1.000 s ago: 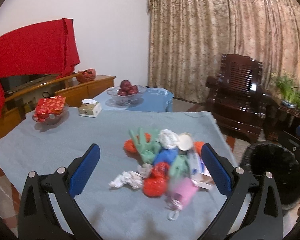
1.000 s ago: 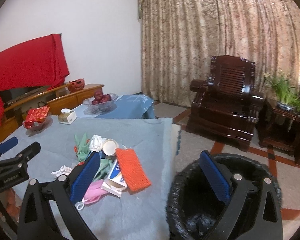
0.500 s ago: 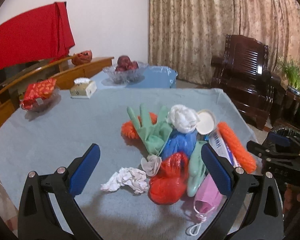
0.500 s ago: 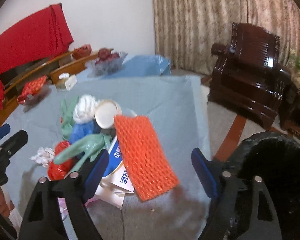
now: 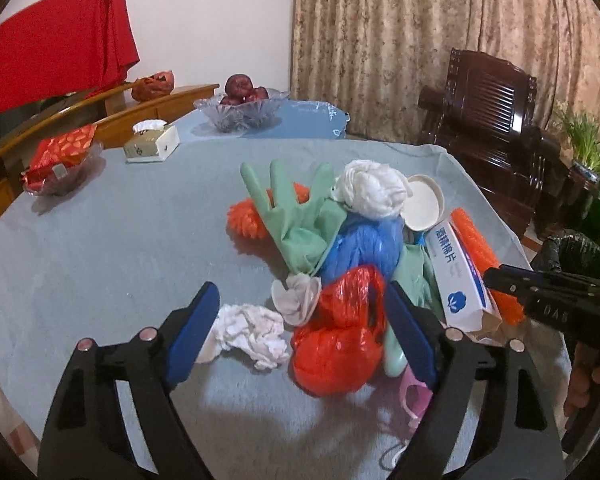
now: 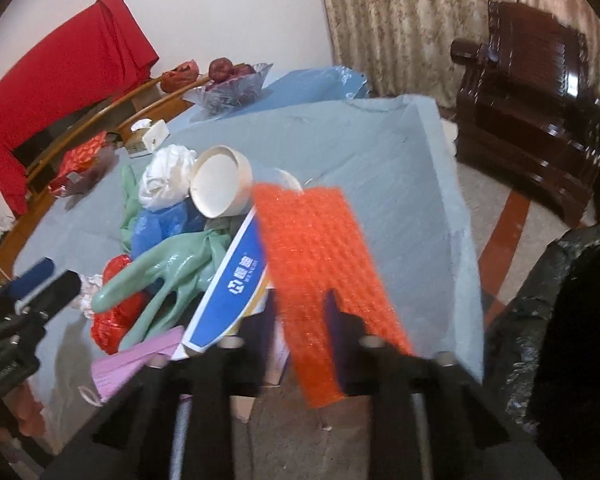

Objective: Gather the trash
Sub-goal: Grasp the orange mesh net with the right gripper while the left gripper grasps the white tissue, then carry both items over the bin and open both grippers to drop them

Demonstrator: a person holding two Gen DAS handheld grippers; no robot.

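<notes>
A heap of trash lies on the grey-blue tablecloth (image 5: 112,240). It holds a red plastic bag (image 5: 336,340), a crumpled white tissue (image 5: 252,332), green rubber gloves (image 5: 296,216), a blue bag (image 5: 364,248), a white cup (image 6: 220,184), a blue-white box (image 6: 236,284), a pink mask (image 6: 132,364) and an orange foam net (image 6: 320,268). My left gripper (image 5: 300,332) is open, its jaws on either side of the tissue and red bag. My right gripper (image 6: 300,320) is closed on the near end of the orange foam net.
A black-lined trash bin (image 6: 560,320) stands on the floor right of the table. At the table's far side are a tissue box (image 5: 152,144), a glass fruit bowl (image 5: 240,108) and a bowl with a red packet (image 5: 60,160). A dark wooden armchair (image 5: 496,120) stands beyond.
Both grippers moved forward and down to the heap. My right gripper went from open to closed on the orange foam net. My left gripper narrowed around the tissue and red bag.
</notes>
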